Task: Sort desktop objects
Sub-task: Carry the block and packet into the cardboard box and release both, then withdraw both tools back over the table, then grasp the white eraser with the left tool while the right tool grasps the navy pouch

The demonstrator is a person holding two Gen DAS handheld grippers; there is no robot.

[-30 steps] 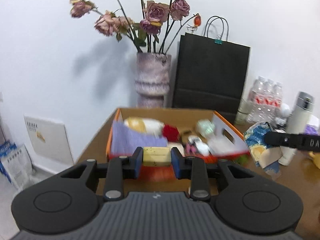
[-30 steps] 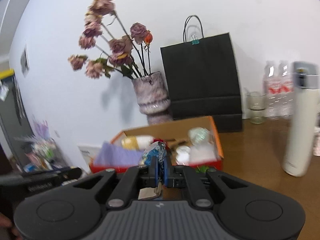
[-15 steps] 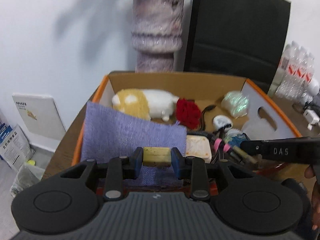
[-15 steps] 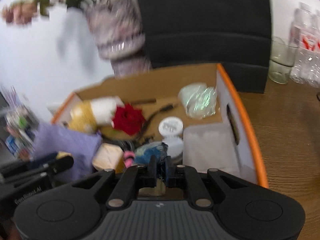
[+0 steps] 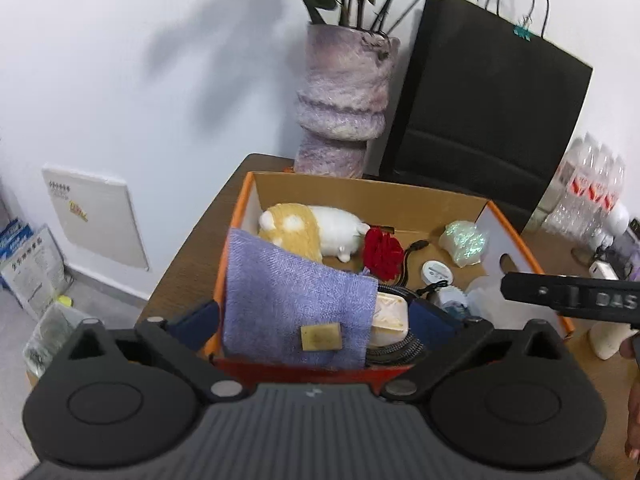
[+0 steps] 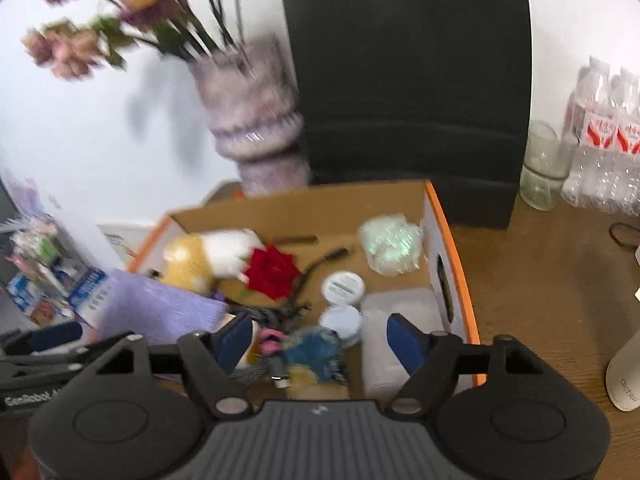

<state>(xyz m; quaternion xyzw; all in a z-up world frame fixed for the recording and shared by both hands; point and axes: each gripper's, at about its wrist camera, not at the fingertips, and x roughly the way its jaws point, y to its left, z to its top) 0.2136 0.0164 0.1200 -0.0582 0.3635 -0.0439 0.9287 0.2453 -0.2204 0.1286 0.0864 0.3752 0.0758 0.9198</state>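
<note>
Both of your loads now lie in the cardboard box (image 5: pixel 360 196): the small tan block (image 5: pixel 321 336) on the woven purple cloth (image 5: pixel 296 296), the crinkly blue packet (image 6: pixel 314 354) beside the round white tins. Your left gripper (image 5: pixel 316 316) and right gripper (image 6: pixel 320 338) are opening, fingers wide, gripping nothing. On the wooden worktop (image 6: pixel 540 272), a smooth white flask (image 6: pixel 626 376) probably remains to sort.

box (image 5: pixel 524 240): orange rim, brown inside
cloth (image 5: pixel 296 296): lilac, woven texture
block (image 5: pixel 321 336): pale yellow
plush toy (image 5: pixel 316 232): white and yellow
rose (image 5: pixel 382 254): red
vase (image 5: pixel 344 92): mottled purple-grey
paper bag (image 5: pixel 488 108): black
gripper pads (image 6: pixel 404 340): dark blue
</note>
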